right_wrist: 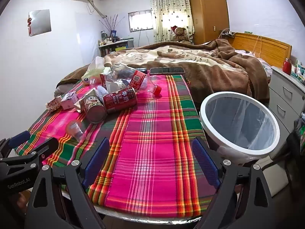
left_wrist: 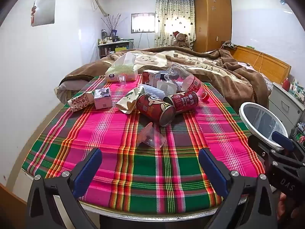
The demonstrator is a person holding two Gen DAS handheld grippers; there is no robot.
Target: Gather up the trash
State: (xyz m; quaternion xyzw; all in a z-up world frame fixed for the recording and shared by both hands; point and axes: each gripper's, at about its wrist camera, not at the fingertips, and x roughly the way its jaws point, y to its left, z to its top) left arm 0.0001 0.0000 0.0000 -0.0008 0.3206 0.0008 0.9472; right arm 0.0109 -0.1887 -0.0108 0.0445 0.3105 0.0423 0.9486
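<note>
Trash lies piled on the far half of a table under a pink and green plaid cloth (left_wrist: 118, 129): two red cans (left_wrist: 155, 107) (right_wrist: 120, 99) on their sides, a crushed clear bottle with a red cap (left_wrist: 187, 82) (right_wrist: 140, 81), small cartons (left_wrist: 103, 98), a crumpled paper wrapper (left_wrist: 129, 100) and a clear plastic cup (left_wrist: 152, 138) (right_wrist: 76, 129) nearest me. A white-rimmed bin (right_wrist: 240, 124) (left_wrist: 263, 124) with a clear liner stands off the table's right edge. My left gripper (left_wrist: 150, 164) hangs open over the near edge, just short of the cup. My right gripper (right_wrist: 150, 158) is open over bare cloth, left of the bin.
A tissue pack (left_wrist: 122, 70) sits at the table's far left and a phone (right_wrist: 167, 70) at its far edge. Behind lies a bed with a brown blanket (right_wrist: 209, 64). A grey drawer unit (right_wrist: 286, 95) stands right of the bin.
</note>
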